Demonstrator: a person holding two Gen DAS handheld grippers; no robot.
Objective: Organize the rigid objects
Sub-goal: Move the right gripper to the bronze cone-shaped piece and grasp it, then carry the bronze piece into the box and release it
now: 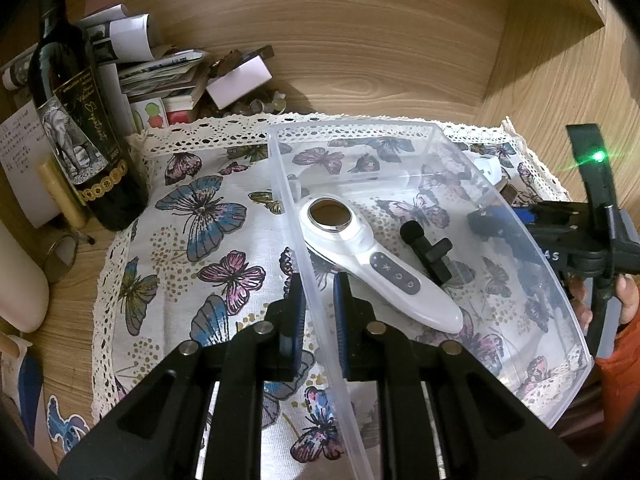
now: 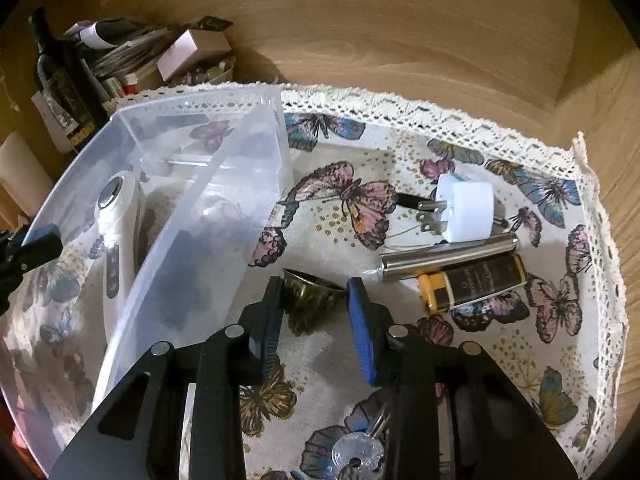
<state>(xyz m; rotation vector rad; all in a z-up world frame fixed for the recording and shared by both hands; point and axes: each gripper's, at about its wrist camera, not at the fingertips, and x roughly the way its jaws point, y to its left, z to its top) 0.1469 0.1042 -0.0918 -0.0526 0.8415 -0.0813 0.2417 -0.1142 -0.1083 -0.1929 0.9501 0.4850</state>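
A clear plastic bin (image 1: 472, 168) stands on the butterfly cloth (image 1: 192, 208). In it lie a white handheld device (image 1: 376, 268) and a small black clip microphone (image 1: 428, 248). My left gripper (image 1: 319, 300) is shut on the bin's left wall, one finger each side. In the right wrist view my right gripper (image 2: 316, 308) is open, its fingers on either side of a small brass cup (image 2: 310, 294) lying on the cloth beside the bin (image 2: 208, 184). A white plug adapter (image 2: 460, 210), a steel cylinder (image 2: 444, 256) and a black-and-yellow lighter (image 2: 472, 284) lie further right.
A dark wine bottle (image 1: 76, 120), stacked papers and boxes (image 1: 168, 76) stand at the back left against the wooden wall. Keys (image 2: 356, 452) lie under my right gripper. The cloth's lace edge (image 2: 600, 240) borders the wooden desk on the right.
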